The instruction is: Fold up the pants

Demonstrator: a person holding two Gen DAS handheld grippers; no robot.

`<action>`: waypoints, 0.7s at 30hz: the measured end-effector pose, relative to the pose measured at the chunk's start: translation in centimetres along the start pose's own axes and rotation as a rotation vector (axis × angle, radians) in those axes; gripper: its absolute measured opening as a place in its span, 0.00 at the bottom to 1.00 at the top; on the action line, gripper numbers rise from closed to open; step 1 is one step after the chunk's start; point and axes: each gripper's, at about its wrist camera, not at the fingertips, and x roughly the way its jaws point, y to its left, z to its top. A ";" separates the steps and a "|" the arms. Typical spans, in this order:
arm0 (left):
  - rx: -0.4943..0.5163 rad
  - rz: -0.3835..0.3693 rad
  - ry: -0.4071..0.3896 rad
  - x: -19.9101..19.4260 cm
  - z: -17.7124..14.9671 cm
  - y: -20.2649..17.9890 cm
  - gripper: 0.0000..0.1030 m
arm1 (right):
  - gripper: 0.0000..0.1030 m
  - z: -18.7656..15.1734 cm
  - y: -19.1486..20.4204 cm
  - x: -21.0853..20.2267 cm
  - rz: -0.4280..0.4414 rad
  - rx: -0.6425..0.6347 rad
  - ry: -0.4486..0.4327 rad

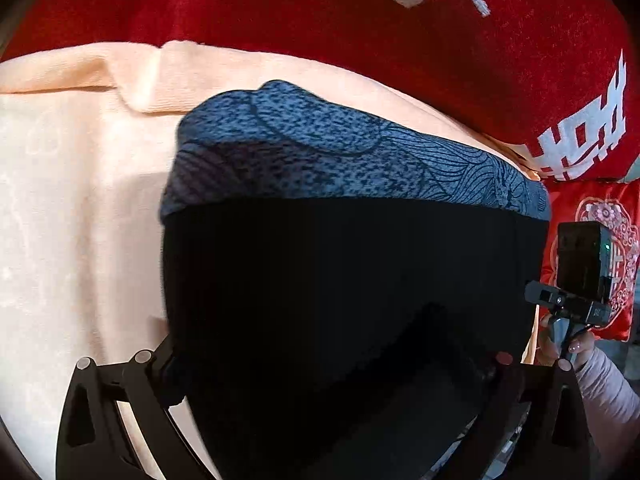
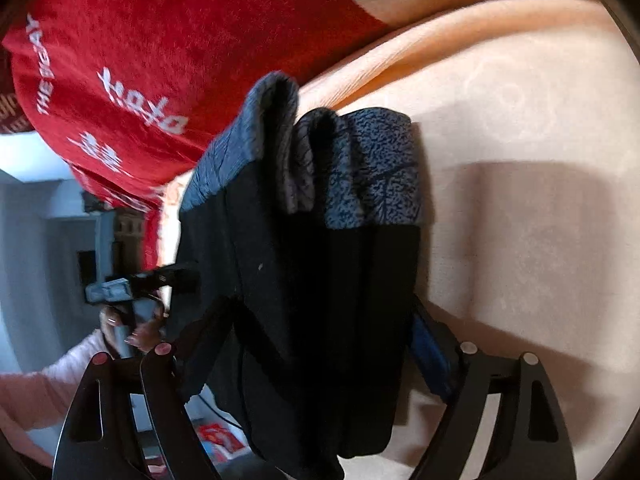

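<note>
The pants (image 1: 344, 280) — black, with a blue-grey patterned band at the far end — lay folded on a peach blanket (image 1: 80, 200), a red blanket (image 1: 280, 12) with white lettering beyond it. The left tongs (image 1: 332, 360) stood wide, their fingers (image 1: 168, 364) flanking the near end of the pants; whether the pads pressed the cloth was hard to tell in the dark fabric. The right tongs (image 2: 316, 344) were likewise spread wide — the bunched pants sat between them.
</note>
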 end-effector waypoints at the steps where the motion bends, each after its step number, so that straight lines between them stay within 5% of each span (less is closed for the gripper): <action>1: 0.000 0.003 -0.003 -0.1 0.0 -0.1 1.00 | 0.85 0.0 -0.3 -0.1 0.018 0.010 -0.001; 5: -0.005 0.030 -0.016 -0.1 0.0 -0.9 1.00 | 0.85 0.3 -0.9 -0.1 0.056 0.096 -0.007; 8: 0.018 0.055 -0.049 -0.4 -0.3 -2.1 0.92 | 0.79 0.5 0.1 0.1 -0.013 0.101 0.003; 13: 0.066 0.092 -0.105 -2.2 -1.0 -4.0 0.66 | 0.49 -0.2 1.1 -0.8 -0.003 0.109 -0.025; 16: 0.077 0.101 -0.129 -3.4 -1.5 -4.9 0.55 | 0.45 -0.5 2.0 -1.3 0.002 0.110 -0.042; 21: 0.068 0.092 -0.135 -5.6 -3.1 -5.5 0.54 | 0.43 -1.6 3.2 -2.4 0.065 0.132 -0.047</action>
